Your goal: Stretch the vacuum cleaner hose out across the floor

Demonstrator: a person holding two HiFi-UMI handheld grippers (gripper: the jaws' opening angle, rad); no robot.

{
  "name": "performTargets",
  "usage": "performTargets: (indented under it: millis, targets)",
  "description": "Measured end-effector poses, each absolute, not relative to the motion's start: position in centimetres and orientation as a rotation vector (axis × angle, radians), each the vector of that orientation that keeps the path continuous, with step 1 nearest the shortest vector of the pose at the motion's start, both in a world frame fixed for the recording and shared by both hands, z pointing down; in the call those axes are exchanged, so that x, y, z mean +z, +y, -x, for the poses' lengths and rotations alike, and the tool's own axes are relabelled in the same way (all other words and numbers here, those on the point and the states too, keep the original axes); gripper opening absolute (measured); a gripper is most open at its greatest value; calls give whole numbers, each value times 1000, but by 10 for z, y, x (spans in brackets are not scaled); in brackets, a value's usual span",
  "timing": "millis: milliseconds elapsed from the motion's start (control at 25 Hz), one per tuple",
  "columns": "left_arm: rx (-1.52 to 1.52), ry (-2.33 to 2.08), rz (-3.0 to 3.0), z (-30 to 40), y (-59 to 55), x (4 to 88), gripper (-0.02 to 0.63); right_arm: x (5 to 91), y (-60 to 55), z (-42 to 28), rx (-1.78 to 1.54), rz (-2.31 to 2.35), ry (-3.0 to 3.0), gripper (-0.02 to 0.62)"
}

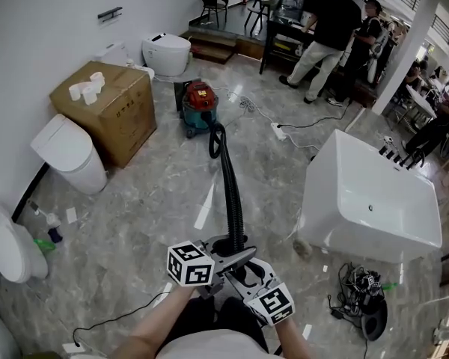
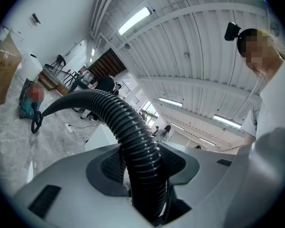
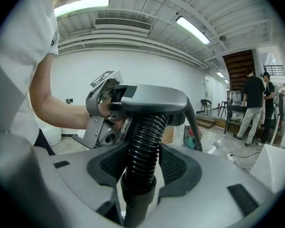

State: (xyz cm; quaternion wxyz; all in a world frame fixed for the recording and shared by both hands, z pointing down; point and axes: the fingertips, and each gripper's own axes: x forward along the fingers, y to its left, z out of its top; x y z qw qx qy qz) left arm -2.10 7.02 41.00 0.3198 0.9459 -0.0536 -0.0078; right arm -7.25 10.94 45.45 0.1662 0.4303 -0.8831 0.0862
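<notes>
Fingers [image 2: 107, 167] of left gripper [image 1: 223, 256] and right gripper [image 1: 247, 273] clamped on hose [image 1: 230, 178] end, hose running straight to vacuum [image 1: 200, 105], box [image 1: 108, 103] and toilet [image 1: 67, 152] left, bathtub [image 1: 367, 200] right, cables [image 1: 295, 129] on floor [image 1: 172, 200] beyond, people [image 1: 325, 36] behind.

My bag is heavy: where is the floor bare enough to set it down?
Bare floor lies between the black hose and the white toilet, and between hose and bathtub. Crowded: cable tangle beside the bathtub's near corner.
</notes>
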Motion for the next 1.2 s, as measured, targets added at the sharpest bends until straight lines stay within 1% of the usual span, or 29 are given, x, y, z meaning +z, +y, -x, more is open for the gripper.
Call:
performTargets:
  millis: [240,720,1200]
  targets:
    - [-26,-160,-2482,19,73,410,192,452,113,71,228,-1201,-2531,196]
    - [-37,-212,-2455,-4,131,408,192,451,174,46,241,-1164,-2518,196]
    - [-47,-257,-2450,-6,166,408,192,450,211,45,256,-1114,-2556,196]
